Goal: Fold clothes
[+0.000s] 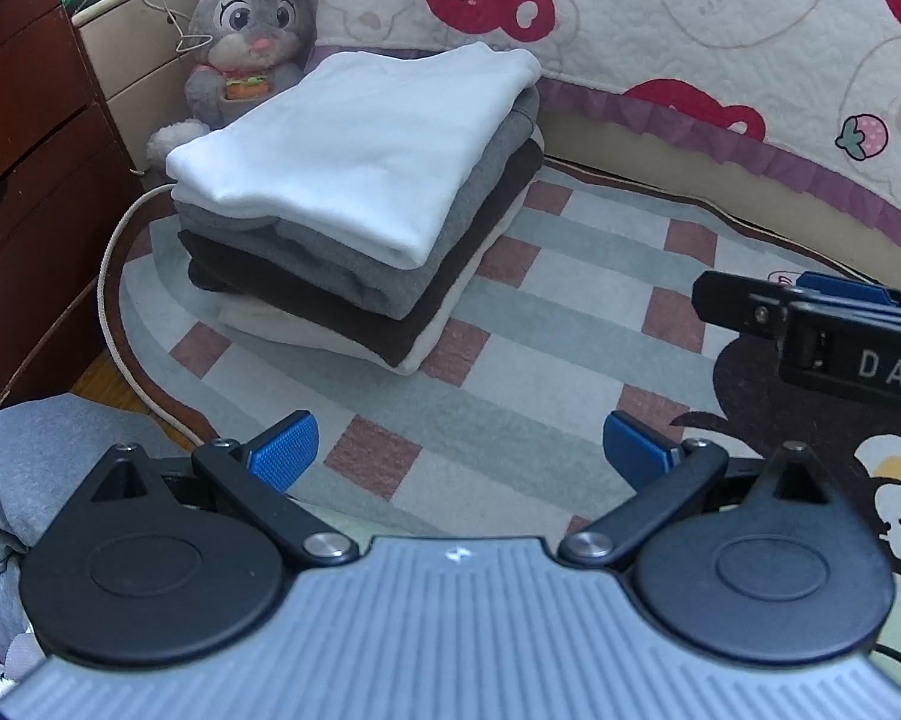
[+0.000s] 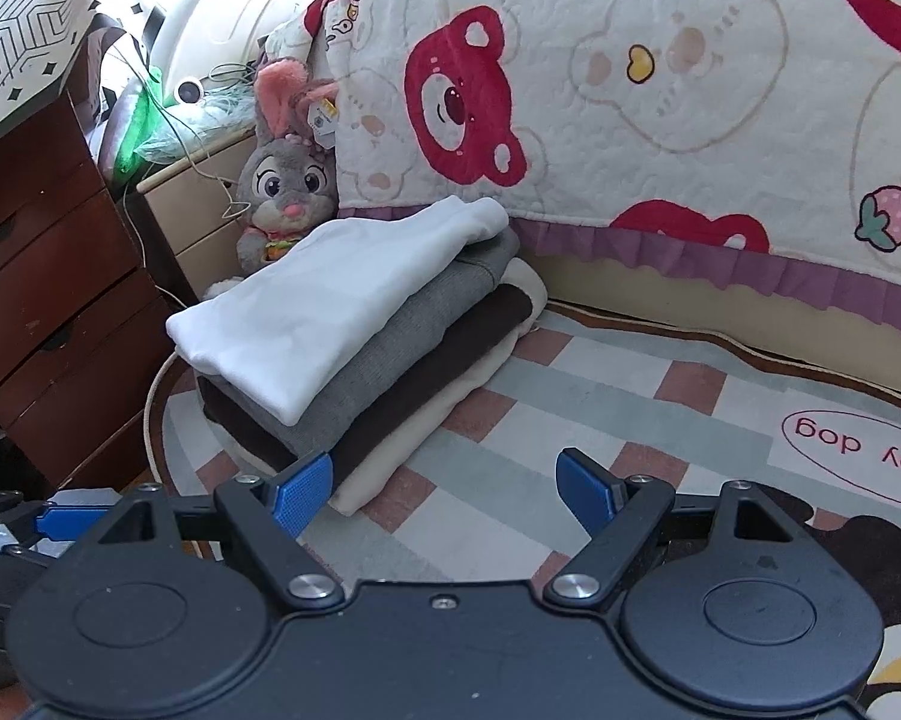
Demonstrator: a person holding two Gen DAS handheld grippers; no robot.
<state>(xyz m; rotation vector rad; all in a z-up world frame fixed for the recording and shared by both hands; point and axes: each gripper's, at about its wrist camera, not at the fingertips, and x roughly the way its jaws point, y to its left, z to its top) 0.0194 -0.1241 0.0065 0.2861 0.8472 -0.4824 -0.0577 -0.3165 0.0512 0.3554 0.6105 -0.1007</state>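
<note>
- The stack of folded clothes (image 1: 360, 198) sits on the checked rug (image 1: 510, 396) in the upper left of both views, ahead and left of the tools, its long axis running diagonally toward the upper right.
- Left gripper (image 1: 459, 450): jaws spread, nothing between them. Right gripper (image 2: 444, 489): likewise spread and empty, its left pad close to the stack's near corner, so it looks nearer.
- A loose grey garment (image 1: 36, 480) lies bunched at the lower left of the left view, likely next to fold.
- The stack: soft white knit on top, then grey, dark brown, cream; flat, rounded folds.
</note>
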